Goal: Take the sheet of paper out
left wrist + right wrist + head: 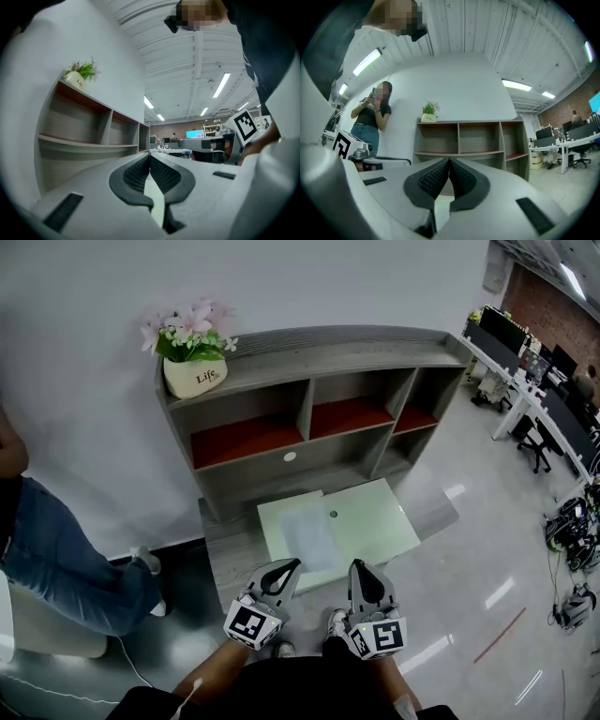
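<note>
A pale green translucent folder [375, 517] with a snap button lies flat on the low grey desk [225, 554], in front of the shelf unit [309, 418]. A white sheet of paper [311, 538] shows through its left half. At the desk's near edge, my left gripper [289, 564] is just short of the folder's near left corner. My right gripper [359, 565] is at the folder's near edge. Both grippers are shut with nothing between the pads, as the left gripper view [150, 155] and the right gripper view [449, 160] show. Both point level toward the shelf.
A flower pot [194, 371] stands on the shelf top at the left. A person in jeans [66, 563] is at the left by the wall, standing [372, 112] in the right gripper view. Office desks and chairs [534, 390] fill the right. A cable [131, 667] lies on the floor.
</note>
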A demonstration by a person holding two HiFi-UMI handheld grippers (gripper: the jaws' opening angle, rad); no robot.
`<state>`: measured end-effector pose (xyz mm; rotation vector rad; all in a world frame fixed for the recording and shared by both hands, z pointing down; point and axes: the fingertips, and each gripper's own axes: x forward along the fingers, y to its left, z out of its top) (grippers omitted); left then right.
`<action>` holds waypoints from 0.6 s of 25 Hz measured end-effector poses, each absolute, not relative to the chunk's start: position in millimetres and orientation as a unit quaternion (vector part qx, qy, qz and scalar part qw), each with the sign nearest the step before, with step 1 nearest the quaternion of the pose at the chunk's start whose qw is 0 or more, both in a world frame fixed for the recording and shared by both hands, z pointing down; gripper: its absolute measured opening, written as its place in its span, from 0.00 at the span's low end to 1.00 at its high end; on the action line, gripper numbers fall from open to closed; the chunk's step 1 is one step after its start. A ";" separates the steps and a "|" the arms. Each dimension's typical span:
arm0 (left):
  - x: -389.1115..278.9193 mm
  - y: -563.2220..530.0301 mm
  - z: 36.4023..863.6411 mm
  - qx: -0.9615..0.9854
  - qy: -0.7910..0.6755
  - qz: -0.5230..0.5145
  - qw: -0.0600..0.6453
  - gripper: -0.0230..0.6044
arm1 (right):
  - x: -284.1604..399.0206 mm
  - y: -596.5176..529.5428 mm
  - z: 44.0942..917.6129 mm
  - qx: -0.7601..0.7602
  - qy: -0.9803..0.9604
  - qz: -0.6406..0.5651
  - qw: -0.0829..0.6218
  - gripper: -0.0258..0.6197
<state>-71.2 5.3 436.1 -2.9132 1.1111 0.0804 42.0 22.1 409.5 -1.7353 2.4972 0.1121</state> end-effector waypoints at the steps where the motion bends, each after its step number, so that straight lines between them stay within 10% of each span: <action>1: -72.2 1.3 435.6 -0.932 0.360 0.026 0.015 0.05 | 41.0 16.3 409.7 -0.563 0.824 0.035 0.052 0.07; 15: -47.2 -62.7 433.7 -0.900 0.434 0.023 0.019 0.05 | 65.1 -64.7 408.9 -0.496 0.867 0.031 0.051 0.07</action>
